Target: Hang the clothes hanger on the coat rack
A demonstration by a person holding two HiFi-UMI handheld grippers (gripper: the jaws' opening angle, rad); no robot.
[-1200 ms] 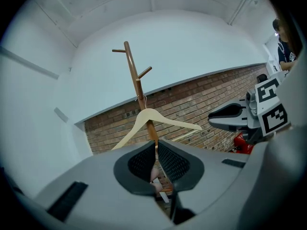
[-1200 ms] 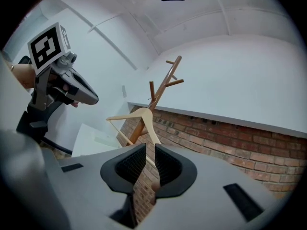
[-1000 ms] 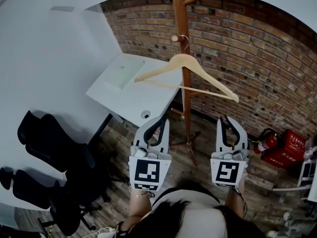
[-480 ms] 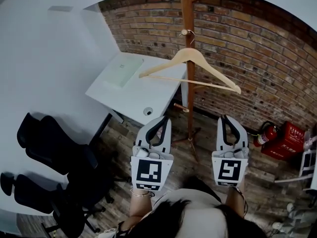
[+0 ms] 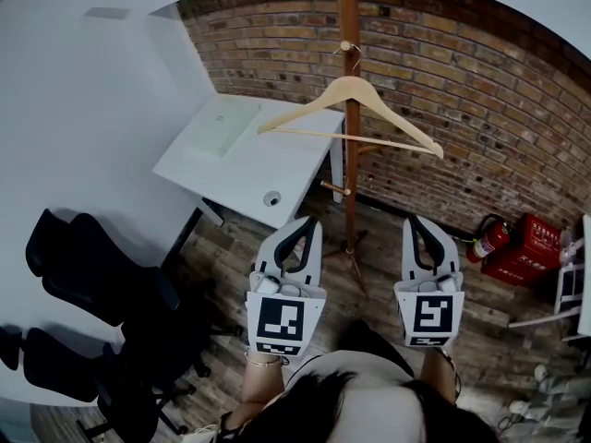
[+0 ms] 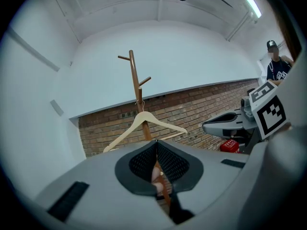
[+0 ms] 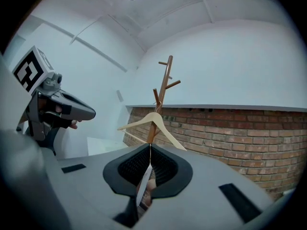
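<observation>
Brick wall (image 5: 480, 72) ahead; hanger (image 5: 346, 109) hangs on rack (image 5: 347, 17) beyond your jaws; left gripper (image 5: 308, 221) and right gripper (image 5: 414, 221) closed, empty.

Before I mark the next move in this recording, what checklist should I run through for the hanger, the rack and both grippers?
1. Hanger hook sits over a peg of the coat rack: ok.
2. Left gripper jaws together, nothing between them: ok.
3. Right gripper jaws together, nothing held: ok.
4. Both grippers apart from the hanger, nearer the person than the rack: ok.
5. Hanger at rest, not swinging: cannot tell from one moment.
6. Hanger free of the desk beside the rack: cannot tell.
</observation>
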